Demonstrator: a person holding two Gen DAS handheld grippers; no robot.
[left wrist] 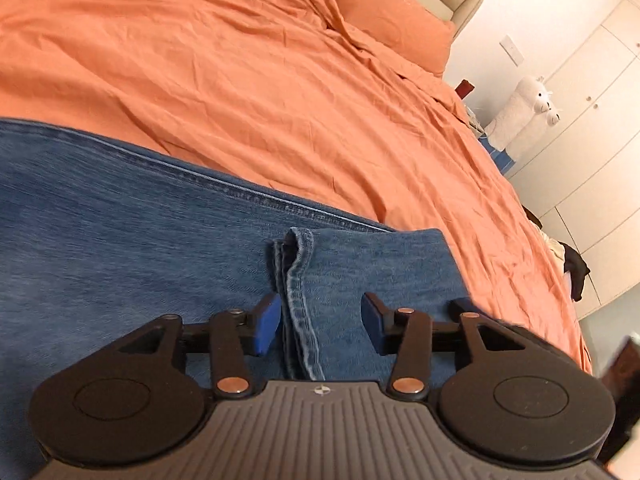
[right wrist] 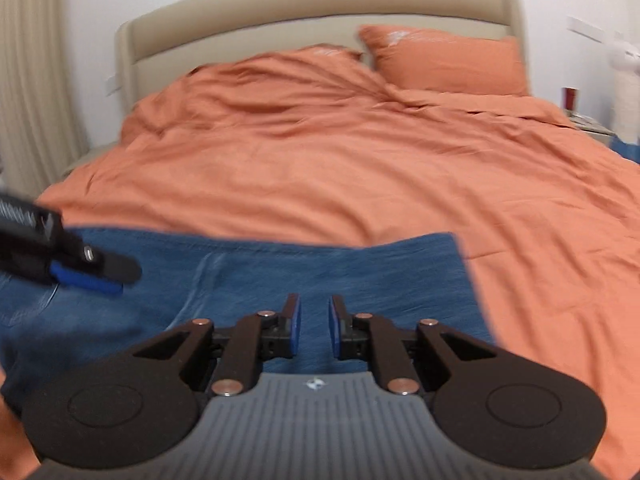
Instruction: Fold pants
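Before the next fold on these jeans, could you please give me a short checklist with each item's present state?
1. Left tool open: ok, fingers spread either side of the stacked hems.
2. Right tool holds nothing: ok, a narrow gap shows between the fingers, with no cloth in it.
3. Jeans lying flat on the orange duvet: ok.
4. Hems aligned: ok, edges stacked together.
5. Right tool touching the denim: cannot tell.
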